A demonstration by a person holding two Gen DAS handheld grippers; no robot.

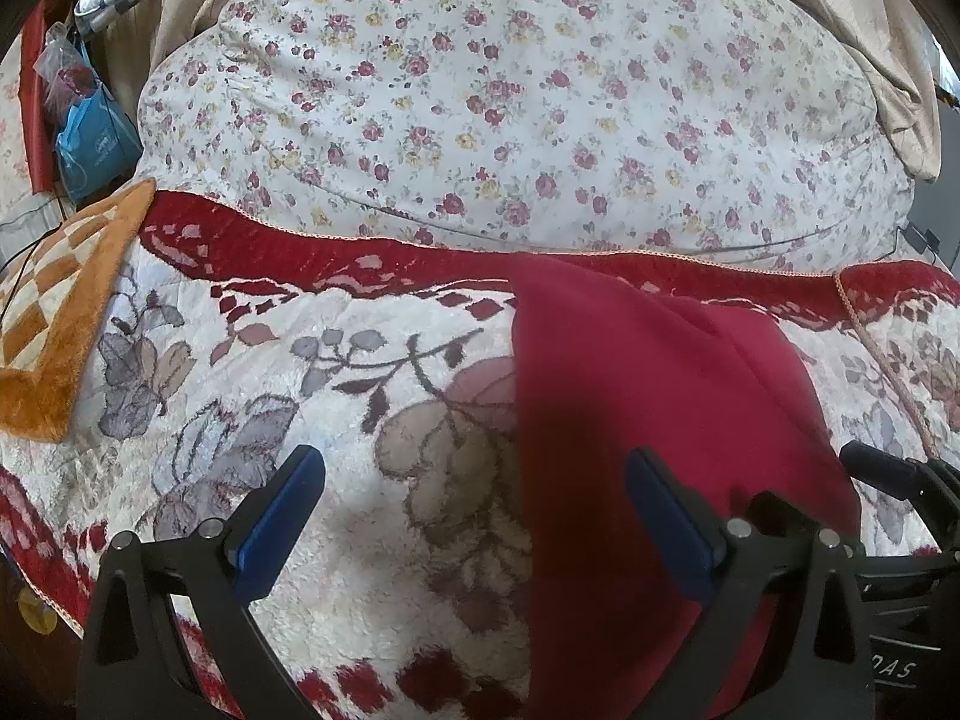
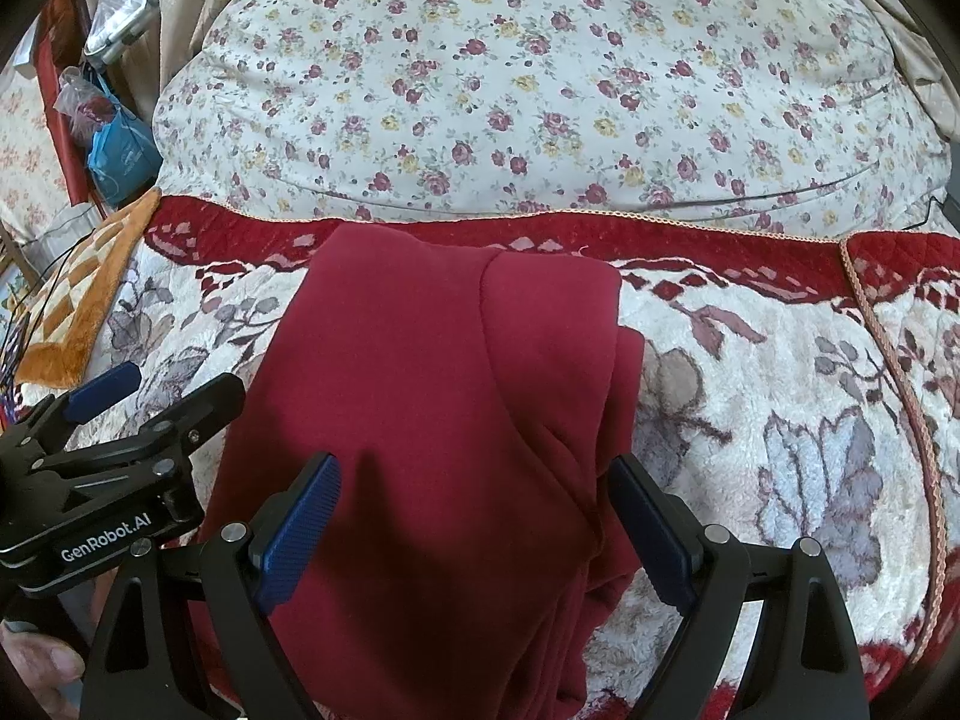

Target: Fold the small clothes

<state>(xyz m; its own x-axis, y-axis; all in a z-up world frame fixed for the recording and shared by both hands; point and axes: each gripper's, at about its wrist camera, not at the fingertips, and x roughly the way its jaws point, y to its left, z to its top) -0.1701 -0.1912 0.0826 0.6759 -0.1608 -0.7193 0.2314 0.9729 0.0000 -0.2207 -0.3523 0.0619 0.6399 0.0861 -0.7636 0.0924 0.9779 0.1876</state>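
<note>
A dark red garment (image 2: 432, 396) lies folded lengthwise on the plush floral blanket (image 2: 780, 420); it also shows in the left wrist view (image 1: 648, 420). My right gripper (image 2: 474, 516) is open, its blue-padded fingers spread over the garment's near part, holding nothing. My left gripper (image 1: 474, 516) is open over the garment's left edge, its right finger above the red cloth and its left finger above the blanket. The left gripper also appears at the left of the right wrist view (image 2: 150, 396), beside the garment.
A large rose-print duvet (image 1: 510, 96) is heaped behind the blanket. An orange checkered cushion (image 1: 54, 324) lies at the left. A blue bag (image 1: 90, 144) and plastic bags stand at the far left. Beige curtains (image 1: 888, 60) hang at the back.
</note>
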